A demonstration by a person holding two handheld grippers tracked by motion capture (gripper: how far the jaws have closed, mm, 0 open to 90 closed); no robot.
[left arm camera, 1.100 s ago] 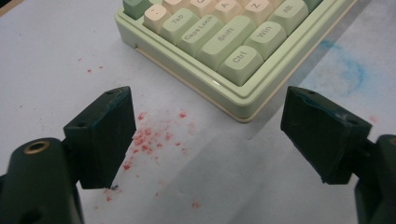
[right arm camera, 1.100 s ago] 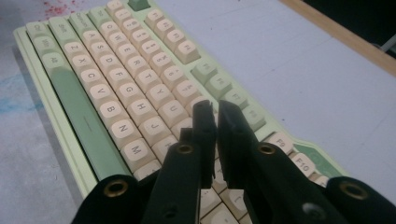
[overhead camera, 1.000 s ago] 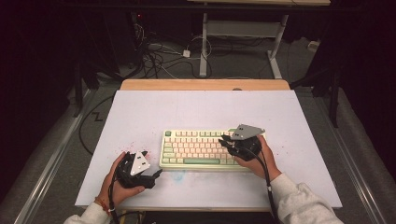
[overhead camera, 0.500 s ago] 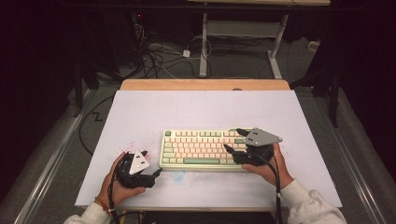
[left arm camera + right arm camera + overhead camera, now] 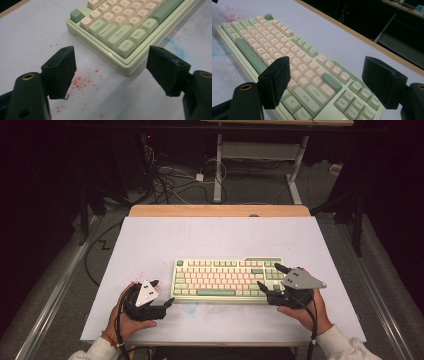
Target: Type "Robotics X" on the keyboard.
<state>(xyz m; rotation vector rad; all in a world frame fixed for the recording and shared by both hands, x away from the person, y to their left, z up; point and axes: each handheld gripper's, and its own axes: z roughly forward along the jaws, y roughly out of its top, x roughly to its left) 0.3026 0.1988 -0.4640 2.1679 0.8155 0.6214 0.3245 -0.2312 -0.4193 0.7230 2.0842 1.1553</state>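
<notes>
Green-and-cream mechanical keyboard (image 5: 227, 280) lies flat on the white tabletop (image 5: 210, 237), roughly centred, nearer the person's edge, long side across the high view.

Left gripper (image 5: 162, 292) sits just off the keyboard's left end, low over the tabletop, held in the left hand (image 5: 131, 320). Jaws spread wide but have just been closing a little; nothing between the pads. In the left gripper view (image 5: 111, 72) the keyboard's near-left corner, with the Ctrl and Shift keys, lies ahead in the gap between the jaws; neither pad touches it. Red speckles (image 5: 80, 82) mark the tabletop by the left jaw, and there is a faint blue smear (image 5: 175, 47) beyond the corner.

Right gripper (image 5: 270, 277) is at the keyboard's right end, in the right hand (image 5: 305, 312), grey three-cornered plate (image 5: 301, 279) on top. Jaws have just been opening and stand wide, nothing pinched. In the right gripper view (image 5: 325, 80) the jaws hover above the Enter/Shift and navigation keys; cannot tell whether the pad tips touch the keycaps.

Wooden strip (image 5: 220, 210) runs along the tabletop's far edge; cables (image 5: 170, 180) lie on the floor beyond.
</notes>
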